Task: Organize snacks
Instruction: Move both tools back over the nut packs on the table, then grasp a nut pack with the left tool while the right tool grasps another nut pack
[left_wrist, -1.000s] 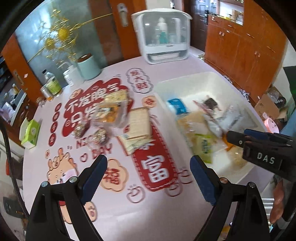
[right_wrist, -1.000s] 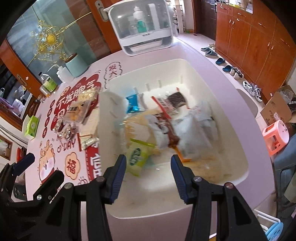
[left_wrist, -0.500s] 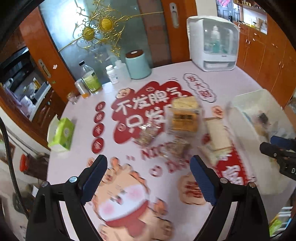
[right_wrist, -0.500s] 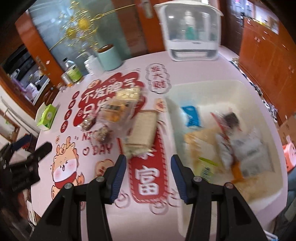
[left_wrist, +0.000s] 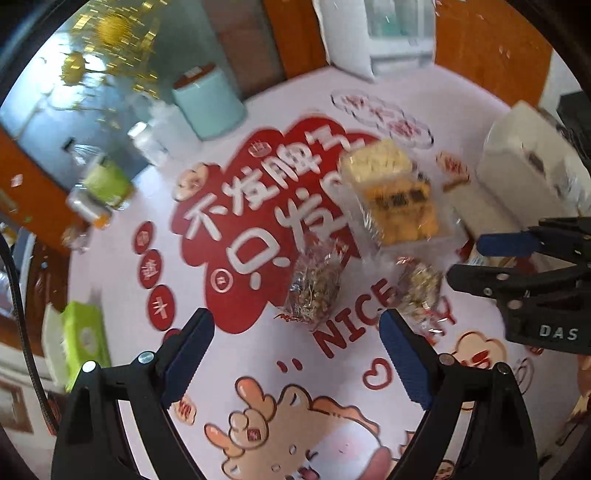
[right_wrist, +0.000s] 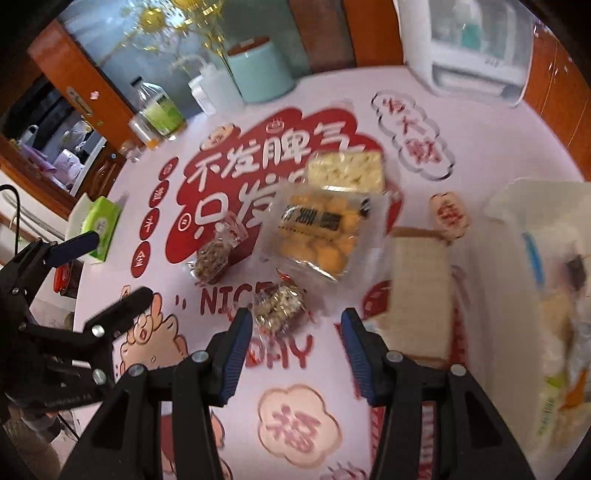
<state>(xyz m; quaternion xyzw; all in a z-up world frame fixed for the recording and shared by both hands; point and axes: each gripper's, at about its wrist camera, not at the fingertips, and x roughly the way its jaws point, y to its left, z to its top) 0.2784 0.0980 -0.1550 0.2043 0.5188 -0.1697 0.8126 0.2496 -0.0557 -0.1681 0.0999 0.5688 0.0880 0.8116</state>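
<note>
Both tongs hang released and empty over the printed tablecloth (right_wrist: 498, 155): the left gripper (left_wrist: 295, 345) spread wide, the right gripper (right_wrist: 295, 341) parted more narrowly. Two small nut packets (left_wrist: 314, 286) lie just ahead of the left tips, the nearer one (right_wrist: 279, 306) by the right gripper's left finger. The yellow snack bag (right_wrist: 317, 230) lies beyond them, and the white bin (right_wrist: 517, 258) stands to the right.

This is a home dining room. The round tabletop (right_wrist: 498, 155) has a festive printed cover, and on it stand a tissue pack (right_wrist: 99, 225), a mint canister (right_wrist: 262, 70) and bottles (right_wrist: 159, 107). Behind are wooden cabinets (right_wrist: 92, 92).
</note>
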